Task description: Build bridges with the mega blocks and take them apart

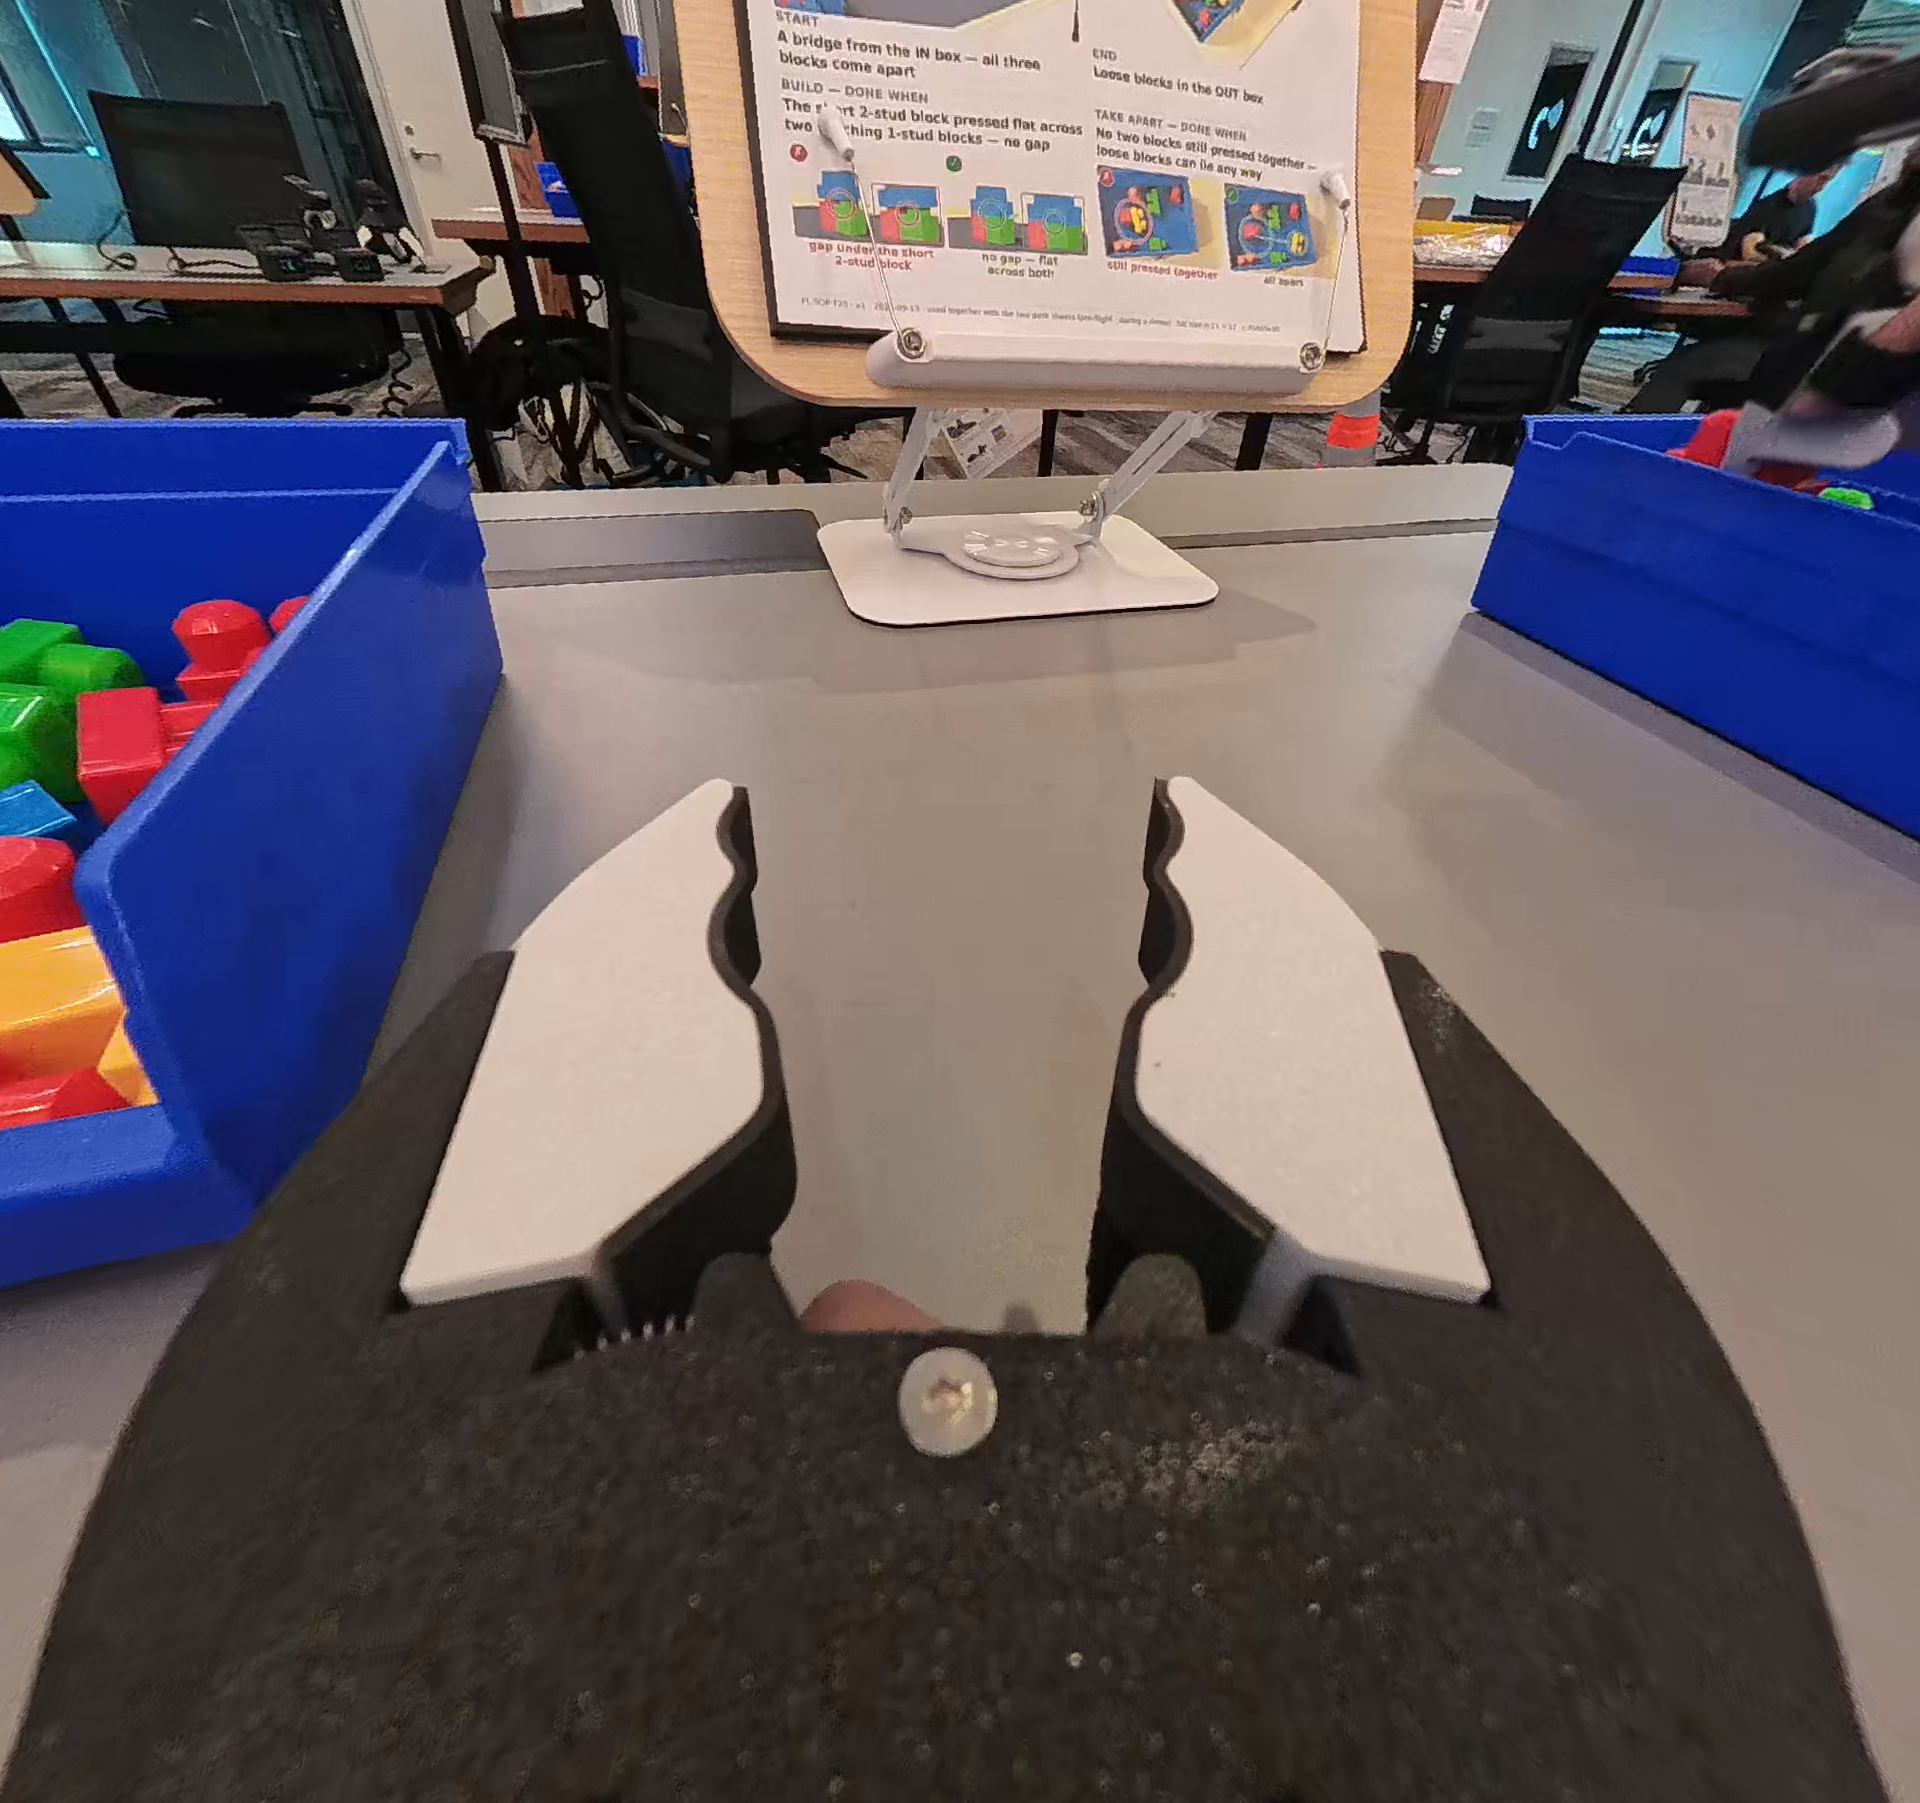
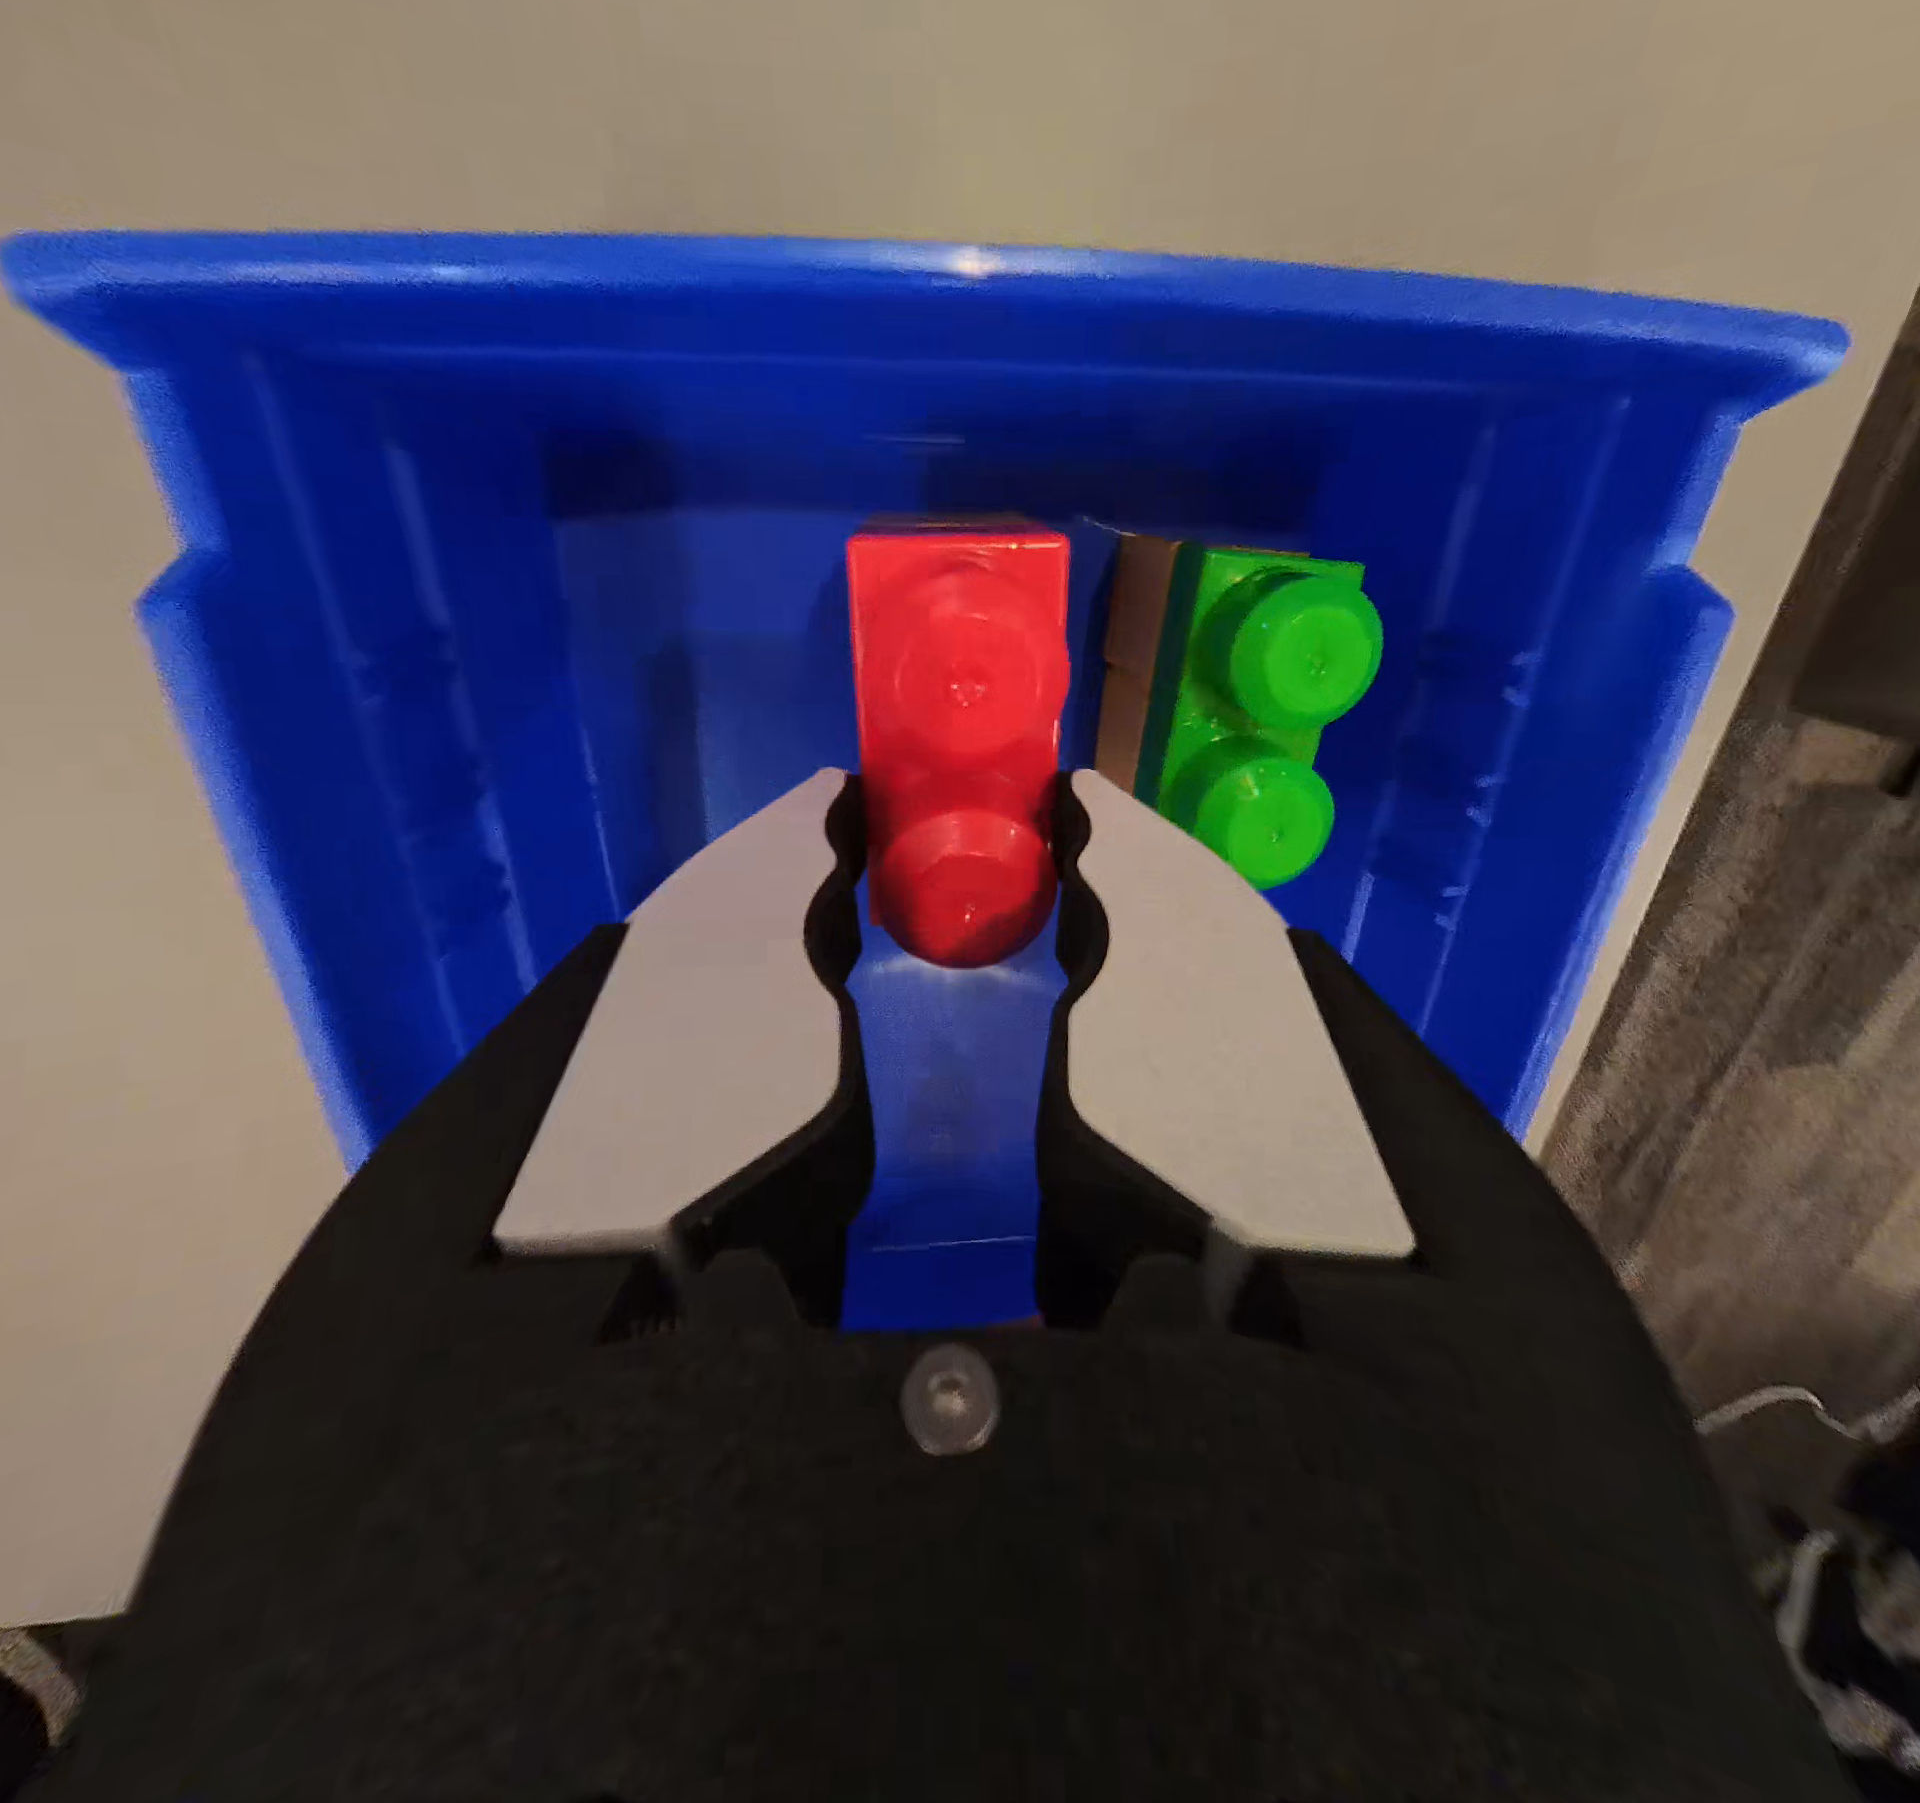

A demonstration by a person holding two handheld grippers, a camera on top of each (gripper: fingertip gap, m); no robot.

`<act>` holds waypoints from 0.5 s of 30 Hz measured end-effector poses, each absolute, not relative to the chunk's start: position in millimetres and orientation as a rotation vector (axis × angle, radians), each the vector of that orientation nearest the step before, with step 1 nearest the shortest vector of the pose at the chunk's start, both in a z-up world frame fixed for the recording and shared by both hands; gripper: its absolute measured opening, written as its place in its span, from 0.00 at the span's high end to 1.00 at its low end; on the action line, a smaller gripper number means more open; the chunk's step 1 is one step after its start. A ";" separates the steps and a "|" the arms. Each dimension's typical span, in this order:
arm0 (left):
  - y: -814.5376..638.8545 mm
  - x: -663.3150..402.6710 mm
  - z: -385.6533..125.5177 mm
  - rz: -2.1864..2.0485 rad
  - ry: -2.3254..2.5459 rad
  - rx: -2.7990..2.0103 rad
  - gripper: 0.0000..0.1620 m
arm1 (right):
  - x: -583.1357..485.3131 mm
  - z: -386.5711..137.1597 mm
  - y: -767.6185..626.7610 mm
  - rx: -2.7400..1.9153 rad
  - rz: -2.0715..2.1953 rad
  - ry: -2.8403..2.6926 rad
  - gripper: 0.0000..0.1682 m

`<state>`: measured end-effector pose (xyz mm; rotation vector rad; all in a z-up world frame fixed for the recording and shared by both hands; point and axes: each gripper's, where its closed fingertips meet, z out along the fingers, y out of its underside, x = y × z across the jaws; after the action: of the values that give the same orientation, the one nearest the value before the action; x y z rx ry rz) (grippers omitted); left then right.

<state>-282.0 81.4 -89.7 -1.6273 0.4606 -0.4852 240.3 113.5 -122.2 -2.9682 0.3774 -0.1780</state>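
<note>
In the right wrist view, my right gripper (image 2: 961, 797) reaches down into a blue bin (image 2: 935, 299). Its jaws are closed against the sides of a red two-stud block (image 2: 961, 673), at the nearer stud. A green two-stud block (image 2: 1262, 714) stands just to its right on the bin floor, apart from the fingers. In the left wrist view, my left gripper (image 1: 951, 797) is open and empty, low over the grey table (image 1: 956, 714). The right gripper (image 1: 1829, 423) shows blurred over the right bin (image 1: 1704, 631).
A blue bin (image 1: 291, 818) at the left holds several red, green, blue and yellow blocks. A stand with an instruction sheet (image 1: 1039, 143) rises from a white base (image 1: 1018, 569) at the table's back. Chairs, desks and a seated person lie beyond. One gripper's finger ends stand about 55 cm off the other's.
</note>
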 end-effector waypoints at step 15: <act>79.8 -279.2 -90.0 -0.481 0.483 -1.622 0.56 | 249.8 -149.9 105.0 -2.950 -0.190 0.374 0.74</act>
<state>-279.2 79.8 -90.0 -1.6217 0.4832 -0.4815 249.8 105.0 -149.9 -2.9502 0.3742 -0.1900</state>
